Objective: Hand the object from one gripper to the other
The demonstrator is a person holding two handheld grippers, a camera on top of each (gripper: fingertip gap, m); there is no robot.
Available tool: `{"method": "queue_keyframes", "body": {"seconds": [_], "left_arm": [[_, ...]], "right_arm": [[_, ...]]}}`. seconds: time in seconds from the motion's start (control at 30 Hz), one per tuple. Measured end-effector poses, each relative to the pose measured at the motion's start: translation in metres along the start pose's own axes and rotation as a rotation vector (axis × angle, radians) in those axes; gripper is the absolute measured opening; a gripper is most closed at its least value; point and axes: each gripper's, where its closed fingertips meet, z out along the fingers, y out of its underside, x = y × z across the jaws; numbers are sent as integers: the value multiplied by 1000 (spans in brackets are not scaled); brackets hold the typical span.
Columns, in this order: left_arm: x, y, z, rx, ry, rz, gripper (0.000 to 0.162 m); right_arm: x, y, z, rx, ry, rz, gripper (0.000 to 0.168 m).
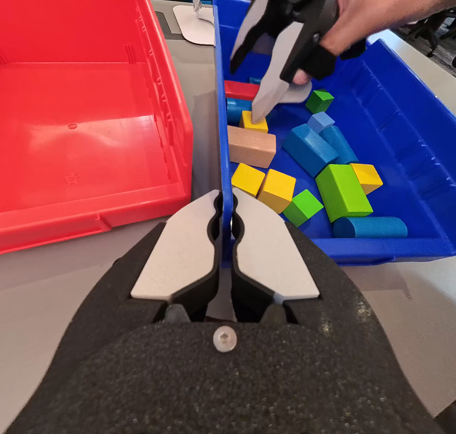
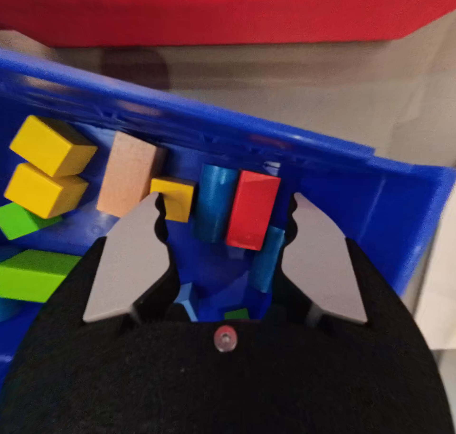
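1. Currently the left gripper (image 1: 225,200) is pinched onto the near-left wall of the blue bin (image 1: 419,135), one finger on each side of it.
2. Over that bin, the right gripper (image 2: 225,195) hangs with its fingers spread wide, nothing between them.
3. Its left fingertip (image 2: 150,197) sits at a small yellow block (image 2: 179,198); whether they touch cannot be told.
4. Beside the yellow block lie a blue cylinder (image 2: 214,202) and a red block (image 2: 251,209), both in the gap ahead of the spread fingers.
5. A tan block (image 2: 125,172) and other yellow, green and blue blocks lie in the bin.
6. A red bin (image 1: 81,116) stands just left of the blue one on the table (image 1: 49,298).
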Motion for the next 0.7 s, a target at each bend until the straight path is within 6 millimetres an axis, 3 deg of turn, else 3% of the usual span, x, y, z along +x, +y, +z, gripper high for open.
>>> {"method": "queue_keyframes", "body": {"seconds": [0.13,0.27,0.3,0.33,0.47,0.53,0.6,0.7], "left_arm": [[0,0,0,-2,-7,1,4],[2,0,0,-11,-4,13,4],[4,1,0,-15,8,12,3],[5,1,1,-17,19,5,4],[6,1,1,-18,23,-6,4],[6,1,1,-18,23,-5,4],[6,1,1,-18,23,-4,4],[6,1,1,-18,26,-4,4]], "right_arm": [[-44,24,14,-115,-271,25,120],[-123,32,-18,-162,-612,-52,83],[-137,33,-26,-162,-642,-90,89],[-150,35,-38,-171,-690,-134,67],[-160,32,-60,-178,-608,-234,59],[-160,21,-60,-101,-530,-332,33],[-173,21,-51,-59,-515,-467,18],[-187,20,-21,-21,-448,-592,28]]}}
